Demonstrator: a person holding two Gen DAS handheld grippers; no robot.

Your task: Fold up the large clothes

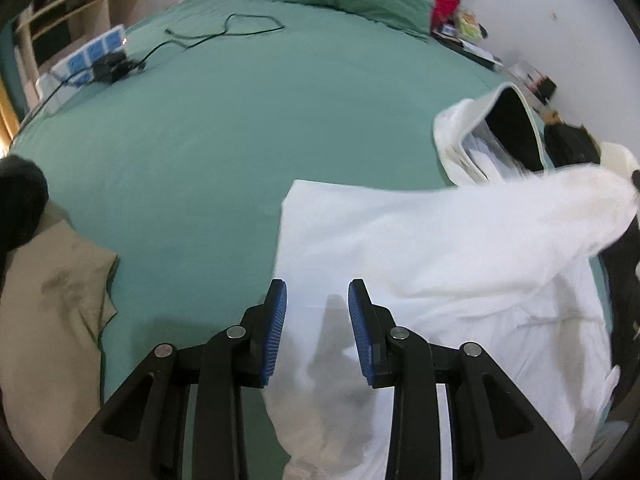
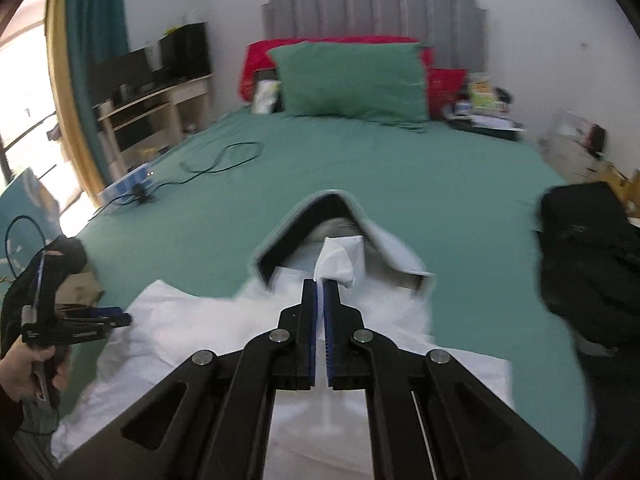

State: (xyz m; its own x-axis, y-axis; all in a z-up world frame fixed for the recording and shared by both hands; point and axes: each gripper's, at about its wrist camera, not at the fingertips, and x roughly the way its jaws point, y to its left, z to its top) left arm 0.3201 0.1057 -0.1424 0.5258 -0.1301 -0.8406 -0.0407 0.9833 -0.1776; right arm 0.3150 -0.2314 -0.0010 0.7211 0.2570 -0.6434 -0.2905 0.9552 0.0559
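A white hooded garment (image 1: 440, 248) lies spread on the green bed sheet (image 1: 240, 140). Its hood (image 2: 320, 208), lined in dark, points toward the pillows. My right gripper (image 2: 319, 284) is shut on a pinch of the white cloth (image 2: 338, 260), which sticks out past its tips, raised above the garment's body. In the left wrist view that lifted cloth (image 1: 580, 196) is blurred at the right edge. My left gripper (image 1: 318, 286) hovers open over the garment's left edge, with cloth below it and nothing pinched. A hand (image 2: 24, 364) holds the left gripper (image 2: 122, 318).
A beige garment (image 1: 48, 300) lies at the bed's near left. A black bag or garment (image 2: 592, 264) sits at the right edge. A black cable (image 1: 224, 32) and a power strip (image 1: 92, 56) lie far left, and a green pillow (image 2: 352, 80) lies at the headboard.
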